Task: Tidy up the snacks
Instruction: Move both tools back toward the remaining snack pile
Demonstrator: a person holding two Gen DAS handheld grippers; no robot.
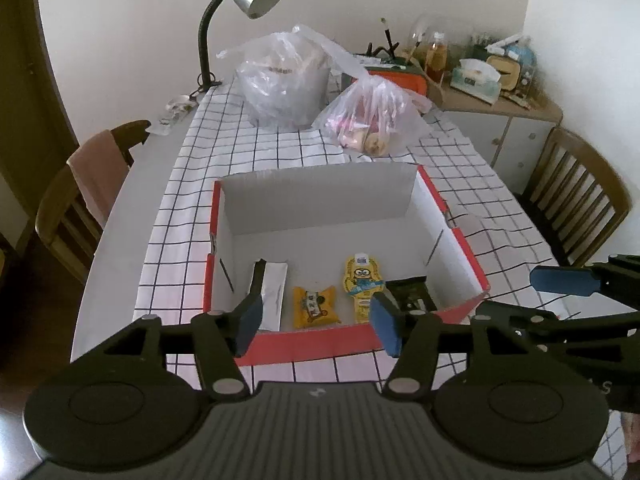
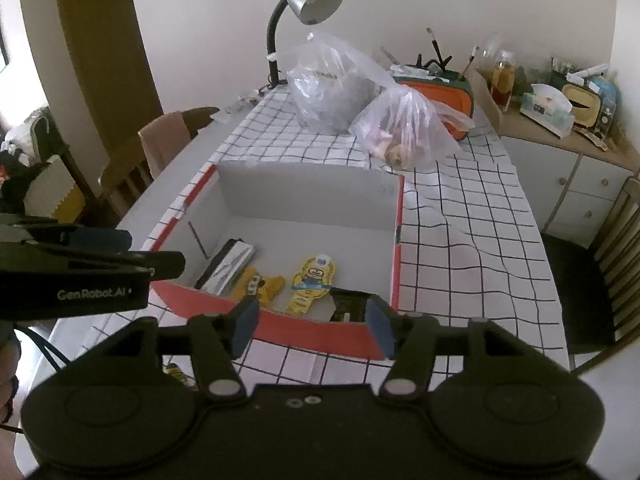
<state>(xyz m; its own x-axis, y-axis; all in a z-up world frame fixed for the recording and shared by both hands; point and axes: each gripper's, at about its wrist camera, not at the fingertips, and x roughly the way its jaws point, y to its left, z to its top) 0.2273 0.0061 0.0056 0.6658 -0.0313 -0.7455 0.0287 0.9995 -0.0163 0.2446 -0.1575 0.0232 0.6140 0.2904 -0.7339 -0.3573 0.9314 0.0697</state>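
Snacks (image 1: pixel 314 306) lie in the red box (image 1: pixel 304 344) on the bench; my left claw (image 1: pixel 318 320) and right claw (image 2: pixel 310 320) hang above, both parted and empty.

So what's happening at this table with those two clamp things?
A person holds two grippers over a red-edged box on the checked tablecloth. The left gripper and right gripper are both open and empty. In the box lie a silver packet, an orange packet, a yellow cartoon packet and a dark packet.
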